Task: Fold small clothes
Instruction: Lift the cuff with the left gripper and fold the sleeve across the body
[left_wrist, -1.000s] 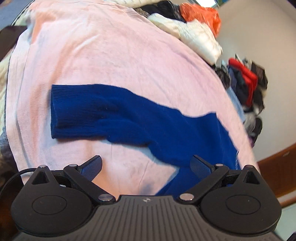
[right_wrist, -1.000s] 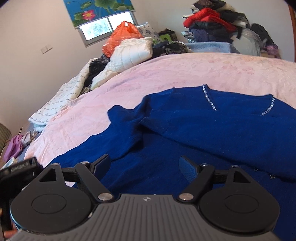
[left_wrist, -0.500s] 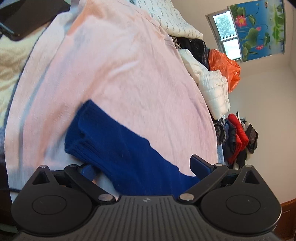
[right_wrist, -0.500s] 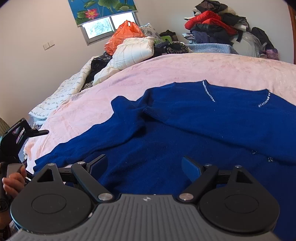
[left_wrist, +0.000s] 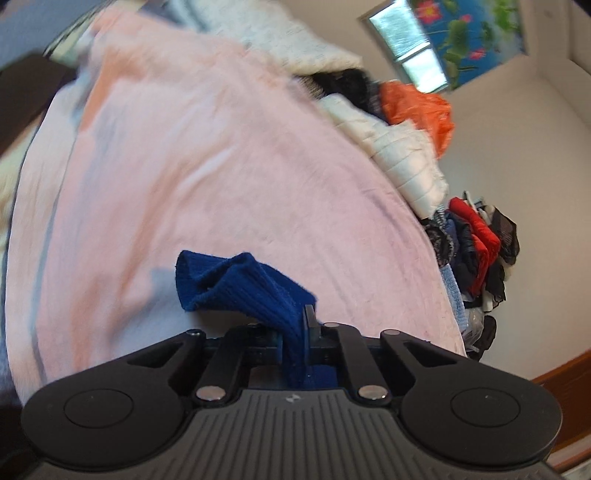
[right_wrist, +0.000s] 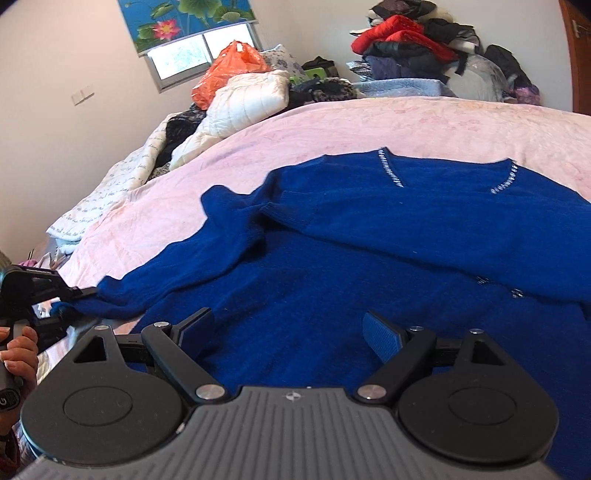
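**Left has the cuff, right empty**

Left gripper (left_wrist: 295, 325) fingers clamped tight on the sleeve cuff (left_wrist: 236, 284) of the blue sweater (right_wrist: 369, 258). The sweater lies spread on the pink bed cover (right_wrist: 369, 122). Right gripper (right_wrist: 291, 328) fingers spread wide over the sweater's body, gripping nothing.

A: From my feed, a bed (right_wrist: 369, 122) under a pink blanket (left_wrist: 229, 177) fills the room; daylight enters a window (right_wrist: 195, 55) below a lotus-print blind (right_wrist: 184, 18).

B: I see plain pale walls (right_wrist: 55, 55), a wall switch (right_wrist: 83, 94), heaped clothing (right_wrist: 424, 40) in the corner, an orange bag (right_wrist: 229, 70) and a white quilted jacket (right_wrist: 247, 99).
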